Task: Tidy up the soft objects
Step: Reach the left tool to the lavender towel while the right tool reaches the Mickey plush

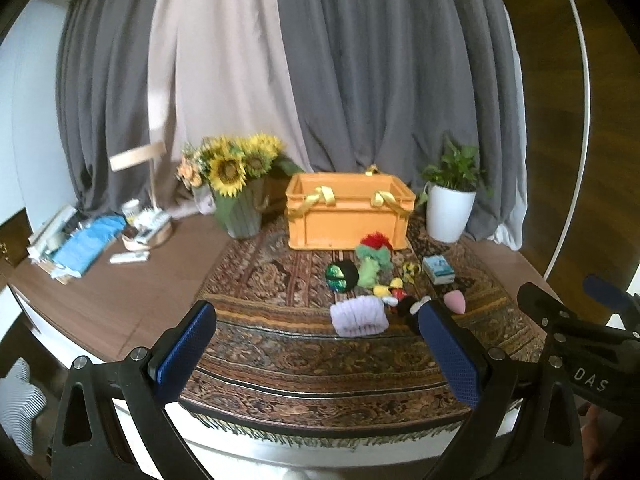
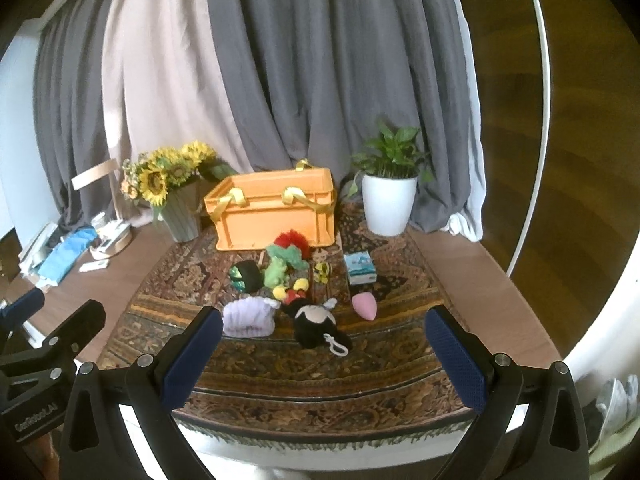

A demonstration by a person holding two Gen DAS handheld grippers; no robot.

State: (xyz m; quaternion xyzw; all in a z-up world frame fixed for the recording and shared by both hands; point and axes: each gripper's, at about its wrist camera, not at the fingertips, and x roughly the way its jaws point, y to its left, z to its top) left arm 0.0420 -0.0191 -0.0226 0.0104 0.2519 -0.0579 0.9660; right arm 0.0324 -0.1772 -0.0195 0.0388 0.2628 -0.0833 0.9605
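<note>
Orange crate point(image 2: 276, 210): back of patterned rug point(image 2: 320, 364), empty-looking from my angle, btwn sunflowers point(image 2: 164, 176) & potted plant point(image 2: 390, 184).
Soft toys: heaped in front of crate; lilac knit point(image 2: 248, 316), black plush point(image 2: 316, 324), pink sponge point(image 2: 364, 306) nearest me.
My left claw point(image 1: 316, 344): released, holding nothing.
My right claw point(image 2: 324, 352): also spread, nothing in it.

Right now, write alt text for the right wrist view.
The open right gripper hovers over a patterned rug, facing a cluster of small soft toys: a lavender plush, a black plush, a pink sponge. Behind them stand an orange crate, sunflowers and a potted plant.
</note>
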